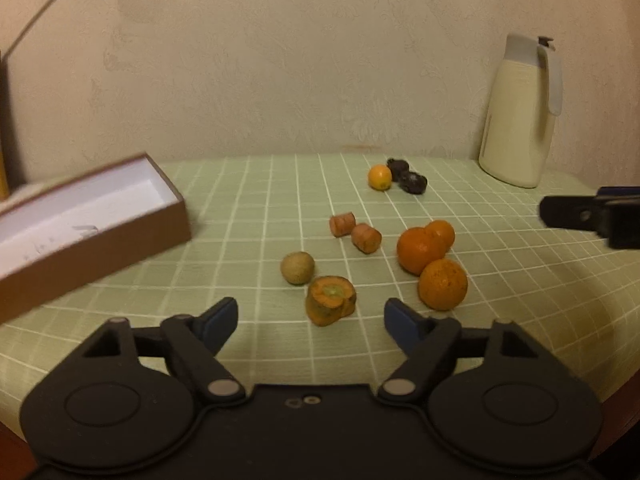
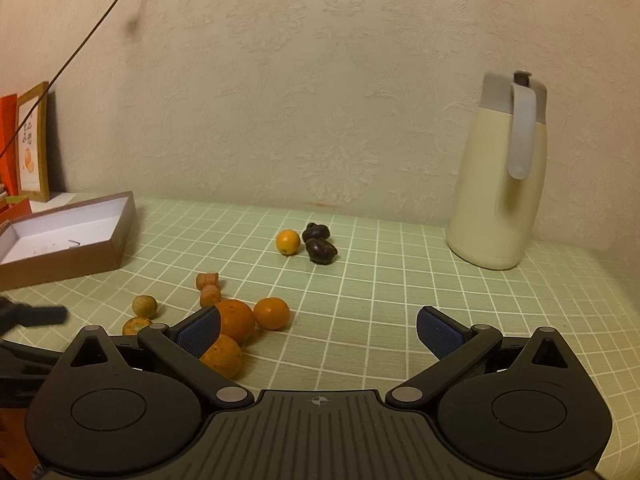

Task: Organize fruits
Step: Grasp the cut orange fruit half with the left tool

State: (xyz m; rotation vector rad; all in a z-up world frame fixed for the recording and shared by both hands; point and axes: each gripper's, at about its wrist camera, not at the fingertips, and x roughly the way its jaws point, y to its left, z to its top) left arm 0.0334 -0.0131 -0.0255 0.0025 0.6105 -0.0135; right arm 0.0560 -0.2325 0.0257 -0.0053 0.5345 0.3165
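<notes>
My left gripper (image 1: 310,314) stands open low over the green checked cloth. A cut orange stub with a green core (image 1: 331,300) lies just ahead of the gap, untouched by the pads. A greenish round fruit (image 1: 297,267) sits behind it, and three oranges (image 1: 420,250) cluster to the right. Two carrot-like chunks (image 1: 342,224), a small yellow fruit (image 1: 380,177) and dark fruits (image 1: 408,176) lie further back. My right gripper (image 2: 318,320) is open and empty, with the oranges (image 2: 236,318) by its left finger.
An open brown box (image 1: 120,240) with a white inside lies at the left, also in the right wrist view (image 2: 60,258). A cream thermos jug (image 2: 500,184) stands at the back right by the wall. A framed picture (image 2: 34,144) leans at the far left.
</notes>
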